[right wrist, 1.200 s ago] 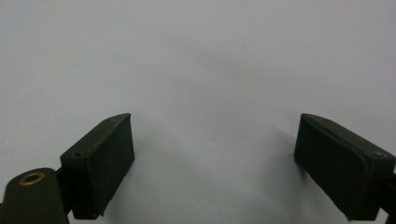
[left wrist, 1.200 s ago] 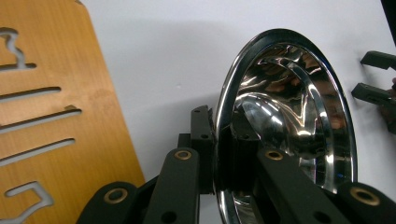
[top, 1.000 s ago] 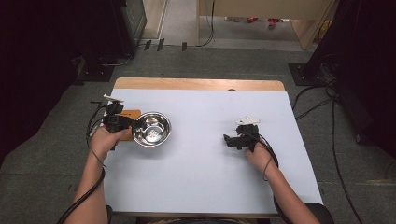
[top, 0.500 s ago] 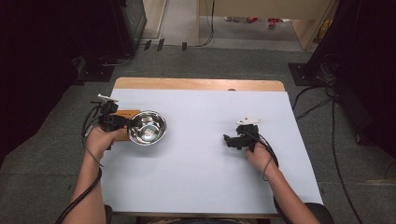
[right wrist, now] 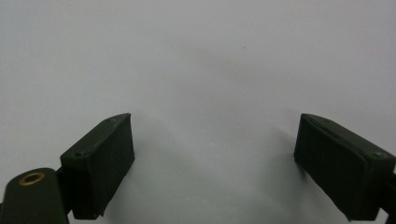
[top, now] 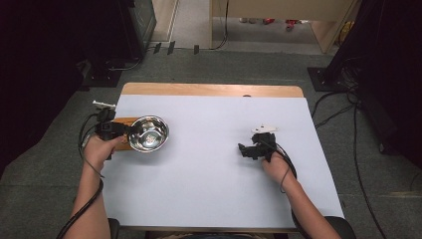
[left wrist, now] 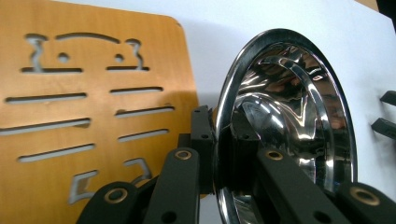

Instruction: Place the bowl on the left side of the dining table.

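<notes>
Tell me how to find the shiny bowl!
Look at the big white table, then go to its left edge. There the left gripper pinches the rim of the bowl, beside a flat wooden board with cut-out slots. The bowl is the only round, mirror-bright metal thing there.

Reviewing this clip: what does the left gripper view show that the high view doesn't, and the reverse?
Left gripper view: the left gripper has its jaws clamped on the rim of the steel bowl, one inside and one outside, and the wooden board has slots cut in a bear-face pattern.

High view: the whole white table, both forearms, and the right gripper apart from the bowl over bare table.

Both: bowl, board and left gripper at the table's left edge.
</notes>
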Demonstrator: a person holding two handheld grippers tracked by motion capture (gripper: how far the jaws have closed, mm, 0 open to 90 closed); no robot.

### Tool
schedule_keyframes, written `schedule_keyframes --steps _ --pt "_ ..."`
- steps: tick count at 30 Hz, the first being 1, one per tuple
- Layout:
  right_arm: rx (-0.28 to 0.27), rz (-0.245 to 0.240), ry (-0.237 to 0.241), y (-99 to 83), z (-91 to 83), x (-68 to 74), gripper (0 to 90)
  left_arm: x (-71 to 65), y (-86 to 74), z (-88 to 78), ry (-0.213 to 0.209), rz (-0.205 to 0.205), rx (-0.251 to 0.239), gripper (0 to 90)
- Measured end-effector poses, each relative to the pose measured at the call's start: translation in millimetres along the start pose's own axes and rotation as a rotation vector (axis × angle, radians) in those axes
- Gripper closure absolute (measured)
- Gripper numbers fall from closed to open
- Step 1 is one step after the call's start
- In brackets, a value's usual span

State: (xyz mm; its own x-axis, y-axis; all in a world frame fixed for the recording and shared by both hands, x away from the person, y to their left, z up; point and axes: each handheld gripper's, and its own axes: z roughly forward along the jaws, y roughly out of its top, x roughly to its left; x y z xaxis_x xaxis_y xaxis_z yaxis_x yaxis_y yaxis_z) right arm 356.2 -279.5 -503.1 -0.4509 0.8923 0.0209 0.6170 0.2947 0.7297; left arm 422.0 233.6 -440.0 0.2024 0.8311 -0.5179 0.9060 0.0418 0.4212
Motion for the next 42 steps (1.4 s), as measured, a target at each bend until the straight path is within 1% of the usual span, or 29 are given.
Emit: schedule_keyframes --steps 3,5,9,15,19,22,23,26,33,42 --pt "0.000 -0.002 0.000 0.0 0.0 -0.1 11.7 2.6 -0.1 -1.3 0.008 -0.012 -0.008 84.8" --pt "0.000 -0.002 0.000 0.0 0.0 -0.1 11.7 3.9 0.1 -1.6 0.004 -0.018 -0.014 84.8" --pt "0.000 -0.001 0.000 0.0 0.0 -0.1 11.7 5.3 0.5 -1.7 0.032 -0.018 -0.012 84.8" --pt "0.000 -0.001 0.000 0.0 0.0 -0.1 11.7 11.6 0.7 -3.9 0.036 -0.035 -0.020 84.8" --pt "0.000 -0.001 0.000 0.0 0.0 -0.1 11.7 15.1 1.1 -6.2 0.060 -0.040 -0.030 84.8" --pt "0.000 -0.001 0.000 0.0 0.0 -0.1 11.7 18.8 0.8 -7.7 0.048 -0.056 -0.035 84.8" --pt "0.000 -0.002 0.000 0.0 0.0 -0.1 11.7 19.8 0.9 -8.5 0.051 -0.053 -0.033 84.8" --pt "0.000 -0.002 0.000 0.0 0.0 -0.1 11.7 22.8 1.1 -10.3 0.059 -0.064 -0.042 84.8" --pt "0.000 -0.001 0.000 0.0 0.0 -0.1 11.6 32.0 0.9 -15.3 0.068 -0.099 -0.065 84.8" --pt "0.000 -0.001 -0.001 0.0 0.0 -0.1 11.7 40.2 0.5 -15.4 0.113 -0.124 -0.070 84.7"
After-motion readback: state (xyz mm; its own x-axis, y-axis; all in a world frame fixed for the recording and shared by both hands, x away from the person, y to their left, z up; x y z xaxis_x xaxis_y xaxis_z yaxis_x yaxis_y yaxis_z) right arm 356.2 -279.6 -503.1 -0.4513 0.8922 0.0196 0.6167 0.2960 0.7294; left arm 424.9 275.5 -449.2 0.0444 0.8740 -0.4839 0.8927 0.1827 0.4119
